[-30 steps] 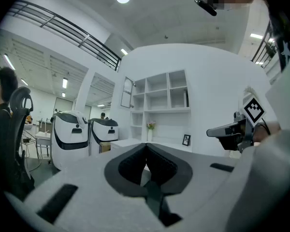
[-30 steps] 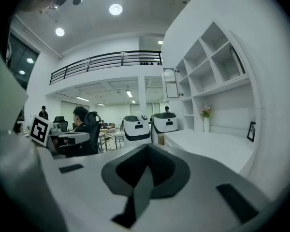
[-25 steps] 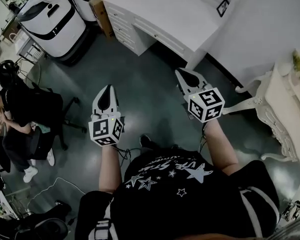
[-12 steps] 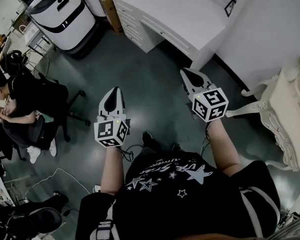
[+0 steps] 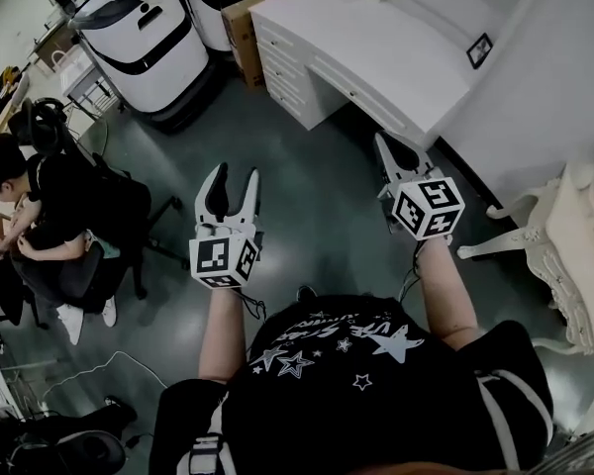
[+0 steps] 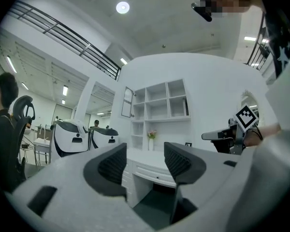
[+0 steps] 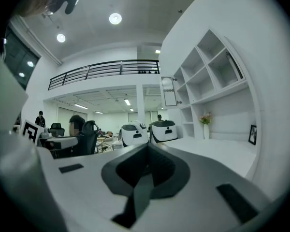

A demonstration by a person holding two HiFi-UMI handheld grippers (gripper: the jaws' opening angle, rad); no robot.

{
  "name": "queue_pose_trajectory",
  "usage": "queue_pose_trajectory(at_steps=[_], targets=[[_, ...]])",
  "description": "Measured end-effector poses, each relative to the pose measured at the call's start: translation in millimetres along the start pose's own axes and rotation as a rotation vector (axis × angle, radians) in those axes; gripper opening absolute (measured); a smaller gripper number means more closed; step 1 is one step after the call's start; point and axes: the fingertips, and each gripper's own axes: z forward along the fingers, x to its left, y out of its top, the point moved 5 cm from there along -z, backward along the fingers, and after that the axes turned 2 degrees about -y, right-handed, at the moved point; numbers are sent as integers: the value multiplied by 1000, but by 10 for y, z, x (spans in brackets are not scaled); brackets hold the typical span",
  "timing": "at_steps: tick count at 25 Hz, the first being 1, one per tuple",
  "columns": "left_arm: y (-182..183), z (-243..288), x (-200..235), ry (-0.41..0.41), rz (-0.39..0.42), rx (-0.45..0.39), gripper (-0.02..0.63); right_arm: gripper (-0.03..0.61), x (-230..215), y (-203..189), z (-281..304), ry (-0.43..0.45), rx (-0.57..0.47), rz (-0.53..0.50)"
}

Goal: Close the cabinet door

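Note:
My left gripper [image 5: 234,178] is held level over the dark floor, short of the white desk [image 5: 376,47]; its jaws are opening and nothing is between them. My right gripper [image 5: 386,144] is shut and empty, its tips near the desk's front corner. In the left gripper view the left gripper [image 6: 145,161] points at the desk and the white shelf unit [image 6: 159,108] above it. A small cabinet door [image 6: 127,102] stands swung out at the shelf unit's upper left. From the right gripper [image 7: 147,166] that cabinet door [image 7: 168,91] also shows, far off.
Two large white machines [image 5: 148,38] and a cardboard box [image 5: 240,28] stand left of the desk. A seated person [image 5: 40,206] is in an office chair at the left. An ornate white table [image 5: 574,236] is at the right. A picture frame [image 5: 481,49] rests on the desk.
Both grippers have moved forward toward the desk. The left gripper's jaws, shut before, now stand apart. The right gripper stays shut.

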Motion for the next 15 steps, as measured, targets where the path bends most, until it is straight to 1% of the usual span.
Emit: queue_pose_trajectory(at_steps=[2, 6, 8, 11, 15], targets=[[16, 6, 170, -20, -10, -6, 319, 5, 96, 19, 110, -16, -4, 4], [-41, 39, 421, -53, -27, 6, 411, 6, 243, -25, 320, -22, 26, -13], [-89, 56, 524, -57, -44, 13, 438, 5, 278, -55, 431, -26, 45, -23], [-158, 81, 679, -42, -73, 16, 456, 5, 290, -67, 605, -31, 51, -19], [-215, 212, 859, -25, -85, 29, 468, 5, 243, -67, 923, -20, 54, -14]])
